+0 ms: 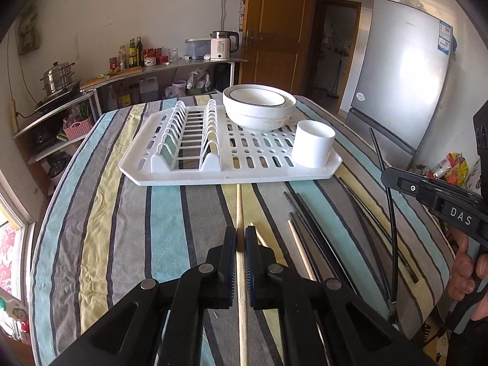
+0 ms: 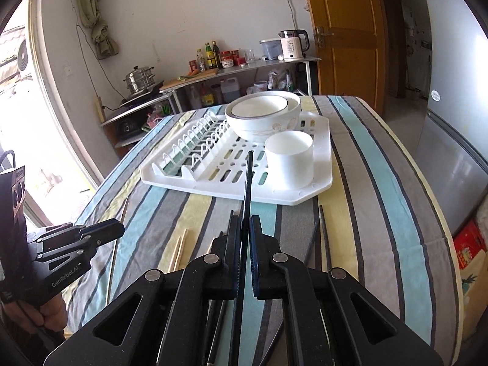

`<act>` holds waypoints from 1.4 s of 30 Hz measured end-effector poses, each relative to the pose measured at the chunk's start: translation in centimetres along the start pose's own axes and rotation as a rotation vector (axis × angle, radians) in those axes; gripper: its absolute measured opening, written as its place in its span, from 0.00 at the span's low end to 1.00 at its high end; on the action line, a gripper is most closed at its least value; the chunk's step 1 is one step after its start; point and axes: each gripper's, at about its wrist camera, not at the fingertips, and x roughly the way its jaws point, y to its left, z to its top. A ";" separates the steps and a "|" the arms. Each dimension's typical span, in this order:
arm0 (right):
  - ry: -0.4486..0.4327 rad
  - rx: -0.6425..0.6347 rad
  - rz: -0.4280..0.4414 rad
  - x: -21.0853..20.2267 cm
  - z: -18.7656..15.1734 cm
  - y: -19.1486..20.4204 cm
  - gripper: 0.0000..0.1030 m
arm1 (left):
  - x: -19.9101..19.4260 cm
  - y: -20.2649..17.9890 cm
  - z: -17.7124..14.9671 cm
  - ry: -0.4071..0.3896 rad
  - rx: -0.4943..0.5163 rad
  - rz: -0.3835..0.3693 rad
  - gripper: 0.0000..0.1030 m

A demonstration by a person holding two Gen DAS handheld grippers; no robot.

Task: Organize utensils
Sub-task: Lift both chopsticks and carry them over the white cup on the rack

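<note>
Writing: "DAS" is showing on the right gripper [image 1: 393, 180] at right of frame; "GenRobot.AI" on the left gripper [image 2: 117, 228] at lower left; the fridge [image 1: 402, 70] label is probably too blurred to read.
Containers: the white cup [image 1: 314, 146] is standing on the drying rack [image 1: 189, 177] mid-frame, its inside hidden; bowls [image 1: 259, 106] are nesting behind it.
Left gripper: pinching a wooden chopstick [image 1: 239, 207].
Right gripper: clamping a black chopstick [image 2: 247, 183].
Loose chopsticks [image 1: 308, 222]: lying on the striped cloth [image 1: 122, 213], lower right.

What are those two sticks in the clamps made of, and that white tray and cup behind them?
The pale chopstick in the left gripper looks like bare wood or bamboo: tan and matte. The black chopstick in the right gripper seems lacquered or plastic, dark with a slight sheen. The dish rack and the cylinder cup look like moulded white plastic, smooth and uniform.
</note>
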 end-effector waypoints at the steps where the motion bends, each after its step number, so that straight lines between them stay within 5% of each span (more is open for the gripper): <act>1: -0.015 -0.001 0.004 -0.5 0.2 0.2 0.05 | -0.6 0.0 0.2 -0.011 -0.001 -0.007 0.05; 12: -0.129 -0.015 0.033 -5.0 1.3 1.0 0.05 | -5.7 -0.5 1.2 -0.104 0.009 -0.043 0.05; 24: -0.196 -0.034 0.030 -6.9 2.7 0.7 0.05 | -6.7 -1.7 3.8 -0.145 0.039 -0.060 0.05; 42: -0.309 -0.042 -0.016 -6.4 11.1 -1.8 0.05 | -1.1 -4.5 16.6 -0.199 0.046 -0.164 0.05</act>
